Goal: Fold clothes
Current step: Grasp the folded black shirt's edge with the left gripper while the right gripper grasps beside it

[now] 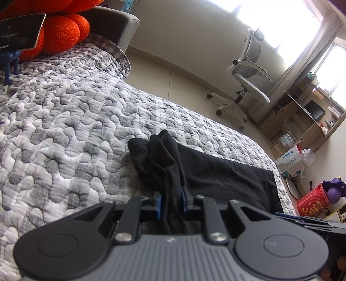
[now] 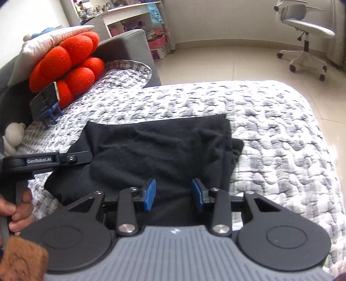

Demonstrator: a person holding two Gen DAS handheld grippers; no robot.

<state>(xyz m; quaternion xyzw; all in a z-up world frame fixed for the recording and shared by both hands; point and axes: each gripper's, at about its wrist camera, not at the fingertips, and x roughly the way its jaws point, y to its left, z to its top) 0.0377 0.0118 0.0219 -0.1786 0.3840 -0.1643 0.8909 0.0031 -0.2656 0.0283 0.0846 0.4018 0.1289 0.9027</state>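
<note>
Bright daylight, blown-out window (image 1: 276, 19); fisheye edge warp; slight blur.

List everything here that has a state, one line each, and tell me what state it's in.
Left tongs: shut on a bunched fold of the black garment.
Right tongs: open above the black garment, nothing gripped.
Black garment: partly folded, wrinkled, lying on the quilt.
Quilt: spread over the bed.
Phone: propped on a blue stand against the red cushion.
Office chair: upright, unoccupied.
</note>
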